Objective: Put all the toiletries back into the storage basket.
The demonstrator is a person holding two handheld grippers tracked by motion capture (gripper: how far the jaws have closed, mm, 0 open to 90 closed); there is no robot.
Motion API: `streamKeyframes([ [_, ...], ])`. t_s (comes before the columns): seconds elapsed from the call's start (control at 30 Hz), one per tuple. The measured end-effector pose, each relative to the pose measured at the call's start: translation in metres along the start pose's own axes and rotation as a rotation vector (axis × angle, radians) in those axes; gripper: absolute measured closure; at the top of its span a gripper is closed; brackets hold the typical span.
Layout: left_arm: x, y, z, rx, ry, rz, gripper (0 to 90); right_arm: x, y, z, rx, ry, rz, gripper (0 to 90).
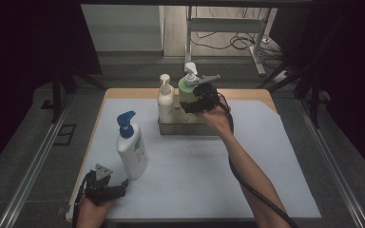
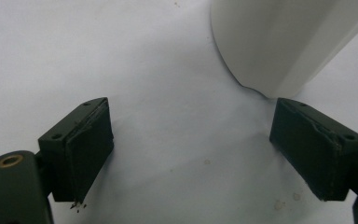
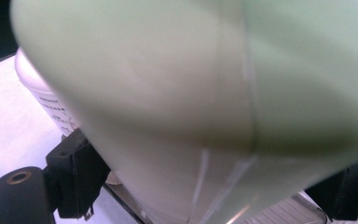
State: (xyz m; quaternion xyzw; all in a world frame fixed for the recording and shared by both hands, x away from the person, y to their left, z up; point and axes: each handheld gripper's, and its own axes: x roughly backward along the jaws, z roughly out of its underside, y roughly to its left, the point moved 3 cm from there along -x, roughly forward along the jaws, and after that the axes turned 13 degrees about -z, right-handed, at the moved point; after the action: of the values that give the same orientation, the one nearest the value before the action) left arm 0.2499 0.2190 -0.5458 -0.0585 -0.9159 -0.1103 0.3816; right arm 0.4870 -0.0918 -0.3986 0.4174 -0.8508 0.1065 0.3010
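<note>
Right gripper [image 1: 190,105] has its jaws spread wide around the green pump bottle [image 1: 186,90], one jaw on each side of the body in the right gripper view, where the pale green wall [image 3: 214,102] sits right up against the lens. Looks like a grip on the bottle rather than jaws hanging free, tho the pad contact itself isn't sharp enough to be sure it's tight. Bottle is at the far end of the table, in or just over the metal tray [image 1: 171,128], right beside the cream pump bottle [image 1: 165,97] that stands in the same tray. Whether its base rests on the tray floor or hangs a bit above can't be told; the tray's ribbed floor [image 3: 284,212] shows under it.

Left gripper [image 1: 105,190] rests low at the near left corner of the white mat [image 1: 195,166], jaws open w/ nothing between them. White bottle w/ blue pump [image 1: 132,149] stands just ahead of it, its base [image 2: 279,46] near the right jaw but not touching.

Step in hand, as a judgement: handling the green bottle at the tray, prob. setting it in next to the cream one. Next move calls for keeping it upright, seating the base flat w/o knocking its neighbour, then easing the jaws apart and backing straight off. Blue-pump bottle looks like the next pick.
</note>
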Motion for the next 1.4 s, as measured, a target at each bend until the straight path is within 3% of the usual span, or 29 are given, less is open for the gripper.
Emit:
streamKeyframes([
  [0.83,0.000,0.000,0.000,0.001,0.000,0.000,13.1,-0.026,-0.002,0.031,-0.013,0.065,-0.016,12.2],
  [1.23,0.000,0.000,0.000,0.001,0.000,0.000,13.0,-0.029,-0.004,0.030,-0.034,0.098,-0.032,11.6],
  [1.4,0.000,0.000,0.000,0.000,0.001,0.000,13.1,-0.029,-0.009,0.031,-0.054,0.086,-0.047,11.1],
])
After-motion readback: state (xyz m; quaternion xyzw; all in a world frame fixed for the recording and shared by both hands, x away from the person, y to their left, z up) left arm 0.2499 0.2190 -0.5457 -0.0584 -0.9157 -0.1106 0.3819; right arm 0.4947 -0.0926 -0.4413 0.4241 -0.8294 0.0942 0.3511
